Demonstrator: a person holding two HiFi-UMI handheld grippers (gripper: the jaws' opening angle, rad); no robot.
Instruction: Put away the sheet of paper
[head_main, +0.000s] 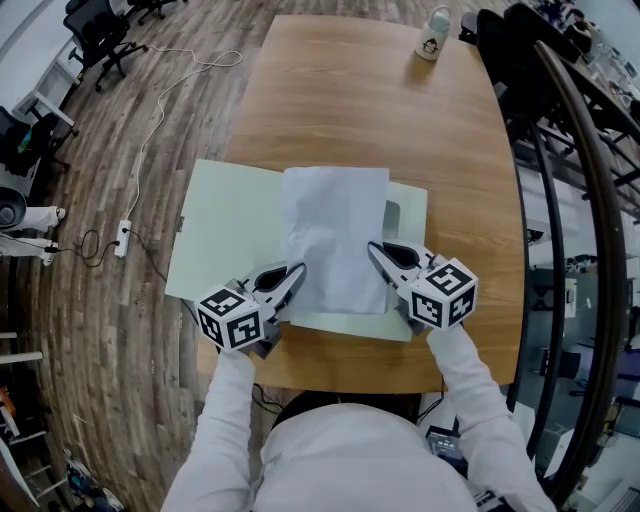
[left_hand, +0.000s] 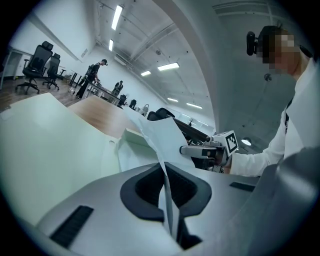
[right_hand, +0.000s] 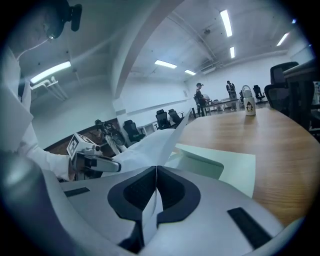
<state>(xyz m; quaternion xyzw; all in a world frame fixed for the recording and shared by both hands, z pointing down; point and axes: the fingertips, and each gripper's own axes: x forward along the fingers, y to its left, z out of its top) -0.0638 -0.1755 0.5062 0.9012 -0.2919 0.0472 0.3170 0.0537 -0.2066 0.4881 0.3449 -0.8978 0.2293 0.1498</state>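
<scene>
A white sheet of paper (head_main: 335, 235) hangs lifted above an open pale green folder (head_main: 225, 235) on the wooden table. My left gripper (head_main: 298, 270) is shut on the paper's near left corner, and the sheet (left_hand: 157, 135) runs up from between its jaws. My right gripper (head_main: 374, 250) is shut on the near right corner, with the sheet (right_hand: 152, 145) pinched edge-on between its jaws. Each gripper view shows the other gripper across the sheet: the right one (left_hand: 187, 149) and the left one (right_hand: 115, 166). The folder has a pocket (right_hand: 200, 162) on its right half.
A small white bottle (head_main: 434, 33) stands at the table's far right end (right_hand: 247, 107). Dark office chairs (head_main: 500, 40) line the right side. A white cable and power strip (head_main: 124, 238) lie on the wood floor at left. The table's (head_main: 340, 90) far half is bare wood.
</scene>
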